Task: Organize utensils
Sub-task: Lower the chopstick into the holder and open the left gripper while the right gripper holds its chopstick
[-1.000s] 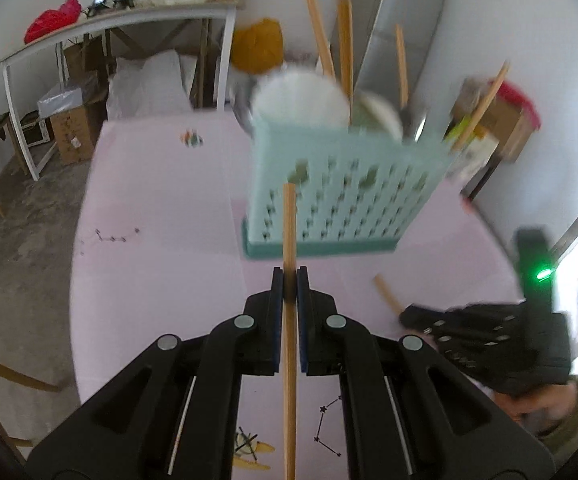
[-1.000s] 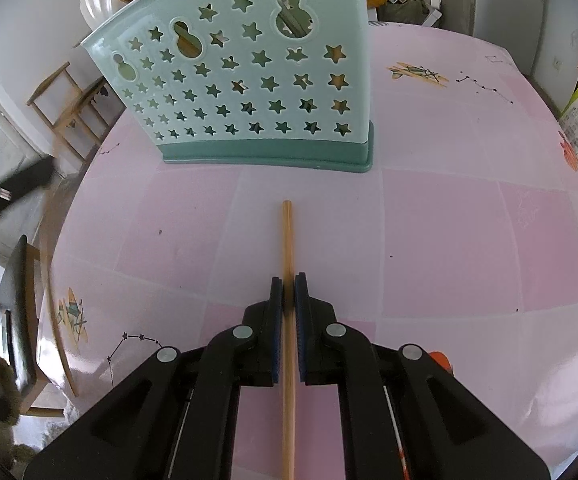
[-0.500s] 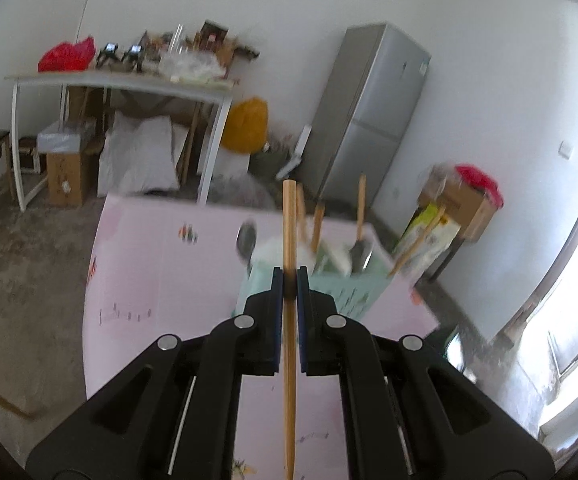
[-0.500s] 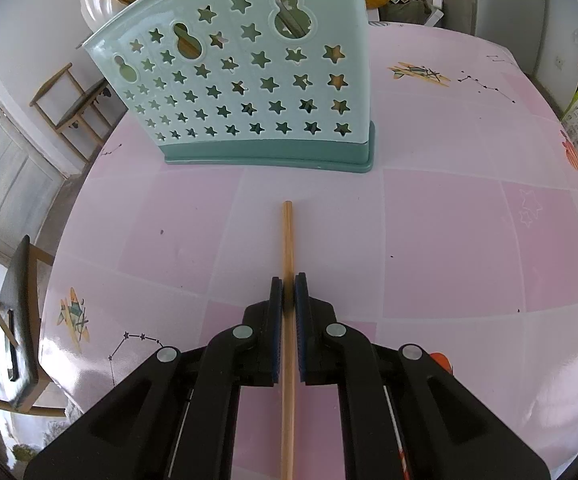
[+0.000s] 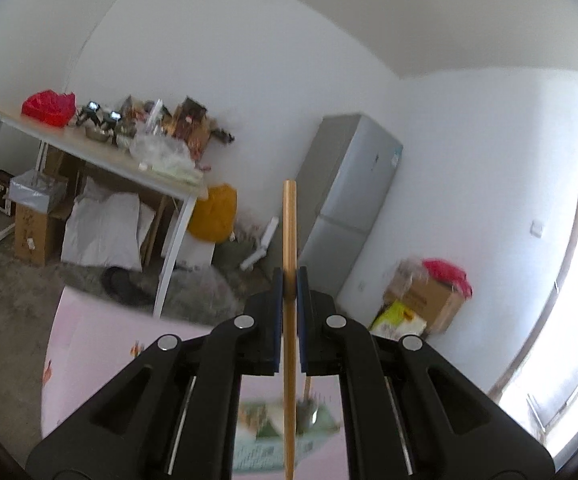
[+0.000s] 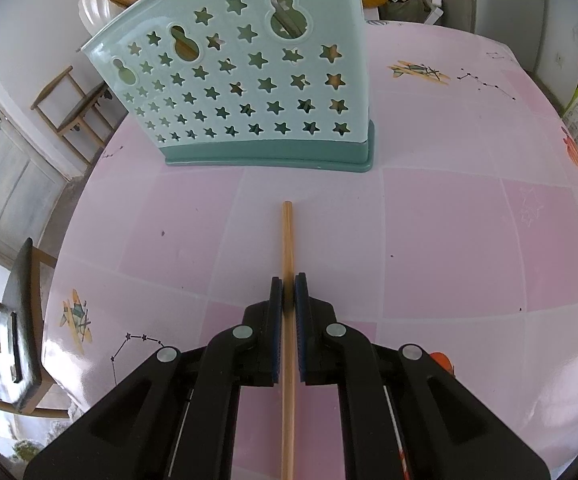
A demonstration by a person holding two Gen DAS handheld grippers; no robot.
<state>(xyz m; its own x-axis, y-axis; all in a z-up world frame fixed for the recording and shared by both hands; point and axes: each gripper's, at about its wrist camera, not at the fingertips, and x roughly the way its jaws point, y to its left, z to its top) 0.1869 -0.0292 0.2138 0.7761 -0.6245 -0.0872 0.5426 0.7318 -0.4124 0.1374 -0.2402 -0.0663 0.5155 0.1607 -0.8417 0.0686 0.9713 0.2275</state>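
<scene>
My left gripper [image 5: 288, 280] is shut on a wooden chopstick [image 5: 289, 232], held high and level so it faces the room. Far below it, blurred between the arms, is the top of the mint-green utensil holder [image 5: 277, 432] with utensils inside. My right gripper [image 6: 287, 286] is shut on a second wooden chopstick [image 6: 287, 236], whose tip points at the holder [image 6: 249, 92]. That holder stands on the pink table [image 6: 449, 220], with star-shaped holes and wooden handles and a white spoon rising from its top.
A fridge [image 5: 349, 200], a cluttered white side table [image 5: 101, 160], sacks and cardboard boxes [image 5: 425, 300] line the far wall. Wooden chairs [image 6: 73, 108] stand off the pink table's left side, one close [image 6: 21, 320] to its edge.
My left gripper has risen with its chopstick and tipped up to level; the holder dropped from mid-view to the bottom. The right gripper has stayed still.
</scene>
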